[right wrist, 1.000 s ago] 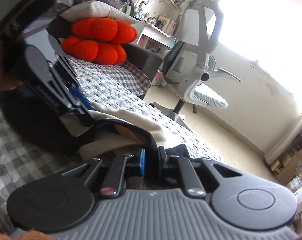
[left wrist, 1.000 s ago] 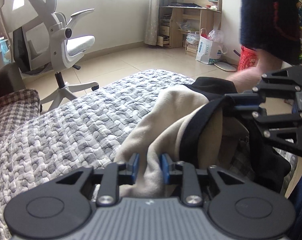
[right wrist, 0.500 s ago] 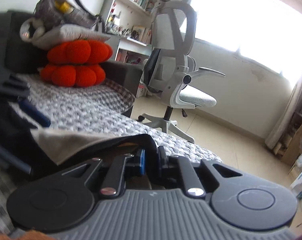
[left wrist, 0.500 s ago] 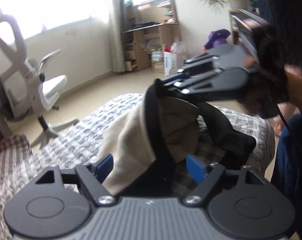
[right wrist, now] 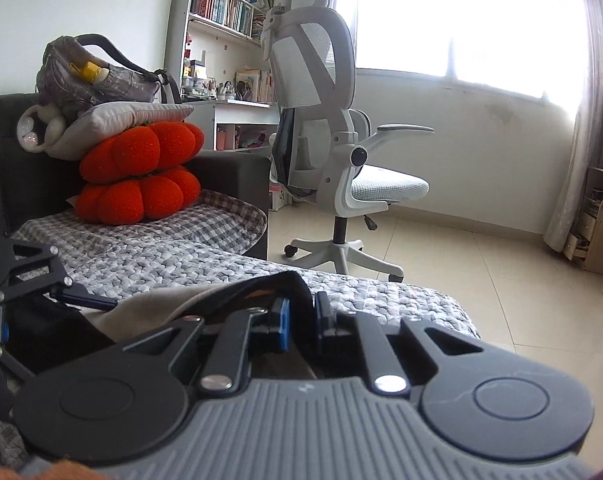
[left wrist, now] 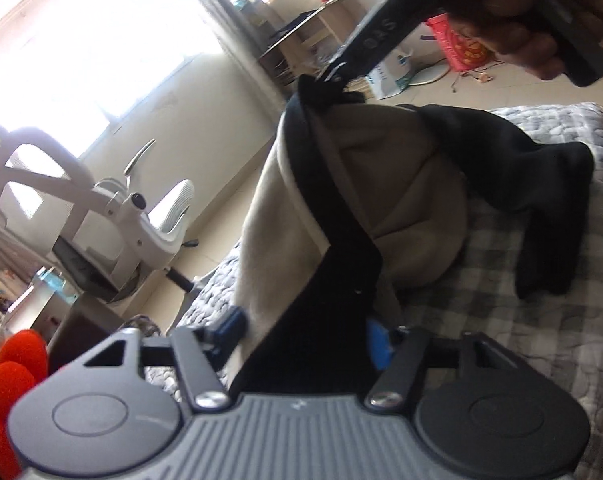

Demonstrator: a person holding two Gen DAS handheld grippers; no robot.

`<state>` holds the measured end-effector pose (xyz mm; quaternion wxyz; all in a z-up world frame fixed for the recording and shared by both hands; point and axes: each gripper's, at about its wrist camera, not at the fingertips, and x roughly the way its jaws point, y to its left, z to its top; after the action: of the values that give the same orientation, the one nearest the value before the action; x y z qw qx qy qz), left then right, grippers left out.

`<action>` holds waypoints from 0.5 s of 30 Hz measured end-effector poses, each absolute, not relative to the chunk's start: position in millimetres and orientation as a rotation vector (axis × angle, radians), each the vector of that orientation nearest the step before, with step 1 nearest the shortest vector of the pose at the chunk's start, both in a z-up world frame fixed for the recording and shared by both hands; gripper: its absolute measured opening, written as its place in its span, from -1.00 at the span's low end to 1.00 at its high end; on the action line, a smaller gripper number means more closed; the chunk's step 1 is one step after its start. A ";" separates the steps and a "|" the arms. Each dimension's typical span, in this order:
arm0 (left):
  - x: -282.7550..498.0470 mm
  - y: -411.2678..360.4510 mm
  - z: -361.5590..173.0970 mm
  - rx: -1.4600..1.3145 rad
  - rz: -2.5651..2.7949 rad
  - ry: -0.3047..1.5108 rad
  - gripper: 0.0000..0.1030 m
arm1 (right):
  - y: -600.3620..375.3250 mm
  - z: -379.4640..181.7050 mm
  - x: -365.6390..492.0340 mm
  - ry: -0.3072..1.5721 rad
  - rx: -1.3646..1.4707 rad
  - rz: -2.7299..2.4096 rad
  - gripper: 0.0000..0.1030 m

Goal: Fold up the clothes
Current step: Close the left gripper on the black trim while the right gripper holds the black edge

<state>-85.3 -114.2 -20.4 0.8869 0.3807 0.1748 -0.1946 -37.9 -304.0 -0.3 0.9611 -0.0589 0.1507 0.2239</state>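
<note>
- Since a second ago, both views have rolled, and the left claw point(left wrist: 305, 332) has let go of the beige lining, spread wide and begun closing again, now straddling the garment's black edge.
- Left claw: its jaws stand half apart with the black-and-beige garment point(left wrist: 341, 216) between them; whether the blue pads point(left wrist: 377, 344) press the cloth I cannot tell.
- Right claw point(right wrist: 299, 322): narrow, pinched on the garment's dark edge, which arches up just ahead of the pads.
- Seen from the left claw, the right claw point(left wrist: 333, 74) hangs above and ahead, holding the garment's top so the cloth stretches between the two.
- Below and right of the left claw, a black sleeve point(left wrist: 541, 200) trails onto the checked quilt of the bed point(left wrist: 541, 320).
- Left of the right claw, the left claw's linkage point(right wrist: 29, 276) shows beside the beige lining.
- Beyond the right claw, orange cushions point(right wrist: 137, 176) are stacked on the bed, and a white office chair point(right wrist: 333, 152) stands on the tiled floor near the window.
</note>
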 end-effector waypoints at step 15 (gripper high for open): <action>-70.3 -113.3 -10.6 0.742 -0.308 0.284 -0.25 | -314.6 -1.0 -32.3 0.387 0.001 0.480 -0.76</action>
<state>-70.3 -113.3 -10.6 0.9107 0.3597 0.1375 -0.1493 -32.3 -314.6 -1.0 0.9528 0.0006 0.1905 0.2364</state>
